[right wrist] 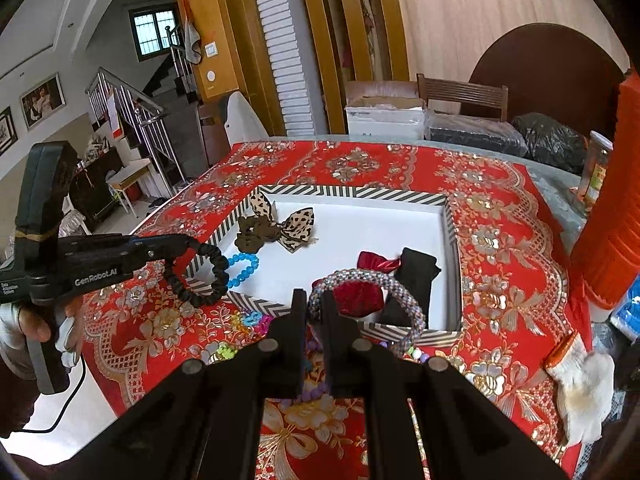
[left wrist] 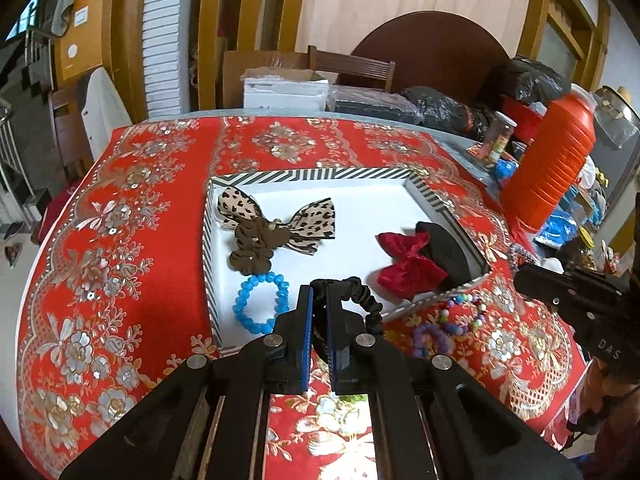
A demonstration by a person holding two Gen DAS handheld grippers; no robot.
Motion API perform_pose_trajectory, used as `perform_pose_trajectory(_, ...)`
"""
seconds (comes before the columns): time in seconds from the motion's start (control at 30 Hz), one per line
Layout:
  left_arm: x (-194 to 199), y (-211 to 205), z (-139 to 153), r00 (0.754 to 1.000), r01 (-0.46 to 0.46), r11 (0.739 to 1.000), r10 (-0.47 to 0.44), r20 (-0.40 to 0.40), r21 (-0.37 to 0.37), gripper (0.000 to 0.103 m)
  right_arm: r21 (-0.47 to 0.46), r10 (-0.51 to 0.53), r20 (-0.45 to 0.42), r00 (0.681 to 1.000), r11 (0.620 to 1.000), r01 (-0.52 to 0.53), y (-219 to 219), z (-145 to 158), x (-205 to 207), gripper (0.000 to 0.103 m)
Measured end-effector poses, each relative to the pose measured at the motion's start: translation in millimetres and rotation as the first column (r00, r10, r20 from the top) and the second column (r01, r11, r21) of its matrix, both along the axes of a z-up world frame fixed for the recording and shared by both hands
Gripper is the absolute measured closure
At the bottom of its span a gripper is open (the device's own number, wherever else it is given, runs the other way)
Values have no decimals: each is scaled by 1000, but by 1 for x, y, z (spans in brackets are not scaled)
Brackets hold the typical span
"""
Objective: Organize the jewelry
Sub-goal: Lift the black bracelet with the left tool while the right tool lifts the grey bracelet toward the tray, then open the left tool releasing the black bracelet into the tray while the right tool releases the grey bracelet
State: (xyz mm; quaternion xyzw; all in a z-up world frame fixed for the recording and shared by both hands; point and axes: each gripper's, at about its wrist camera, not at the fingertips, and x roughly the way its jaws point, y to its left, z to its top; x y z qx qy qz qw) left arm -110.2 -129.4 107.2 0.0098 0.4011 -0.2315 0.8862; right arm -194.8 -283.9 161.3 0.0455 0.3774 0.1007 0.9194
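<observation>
My left gripper is shut on a black scrunchie and holds it over the near edge of the striped tray; the scrunchie also shows in the right wrist view. My right gripper is shut on a beaded silver bangle above the tray's near rim. In the tray lie a leopard bow, a brown scrunchie, a blue bead bracelet, a red velvet bow and a black cloth.
Colourful bead bracelets lie on the red floral tablecloth by the tray's near right corner. An orange jug, a jar and bags crowd the right side. A white work glove lies at the table's right.
</observation>
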Motion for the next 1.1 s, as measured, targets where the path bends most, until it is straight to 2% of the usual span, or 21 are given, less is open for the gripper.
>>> perform_pose_trajectory(0.37,30,-1,-12,999,-27,999,27,-30,-29,99,-40,22,-30,999,999,-23,4,-7,32,96)
perform_pose_trajectory(0.73,62,-9,-37,995,-62,997,59,-84,-37,99,-92,63,-84,995,993,-70,6,-19,96,96)
perform_pose_trajectory(0.97,81,-9,-55,989,-90,995,86,-120,-31,99,-167,97,-141,985,979,-120,7,-40,145,96)
perform_pose_trajectory(1.1,85,-12,-62,988,-93,996,91,-123,-11,99,-191,83,-182,980,975,-118,-3,-59,171,96)
